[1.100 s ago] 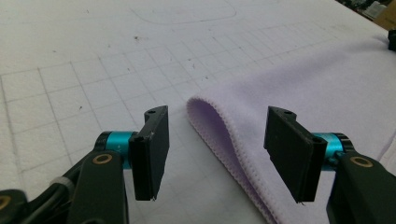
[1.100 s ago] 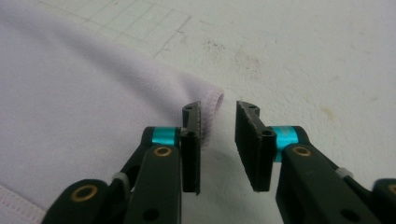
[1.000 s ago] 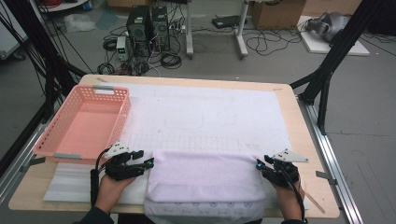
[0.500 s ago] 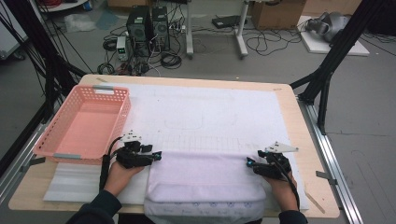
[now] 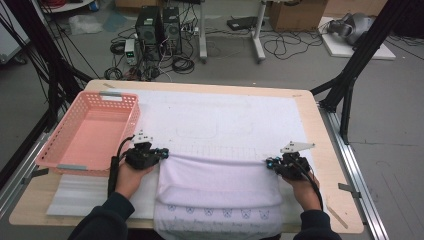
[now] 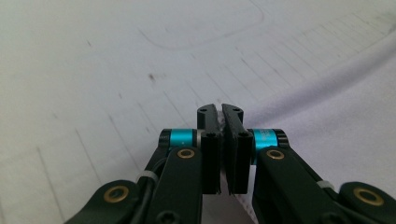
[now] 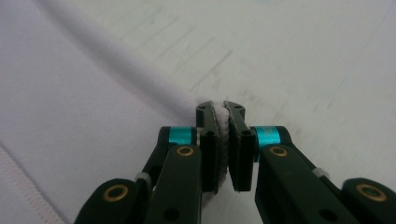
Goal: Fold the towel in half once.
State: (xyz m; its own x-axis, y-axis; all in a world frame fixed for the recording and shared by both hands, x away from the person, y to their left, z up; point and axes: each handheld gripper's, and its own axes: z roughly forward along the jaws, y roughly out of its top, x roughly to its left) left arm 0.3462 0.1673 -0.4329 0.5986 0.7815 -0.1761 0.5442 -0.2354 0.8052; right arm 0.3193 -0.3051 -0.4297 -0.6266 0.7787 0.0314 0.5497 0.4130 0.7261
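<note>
At the near edge of the worktop (image 5: 320, 125), your left hand-held gripper (image 5: 163, 151) and right hand-held gripper (image 5: 270, 163) have just clamped the folded edge of the soft, light, pale lilac cotton garment (image 5: 220, 185), so hold those corners and expect sag between them.

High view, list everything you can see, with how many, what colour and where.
garment: one, pale lilac, near table edge, folded.
mat: one, white, covering the table.
basket: one, pink, table's left side.
foam sheet: one, white, near-left corner.
computer towers: two, black, floor beyond table.
left gripper: one, black, shut at garment's left fold corner.
right gripper: one, black, shut on garment's right corner.
</note>
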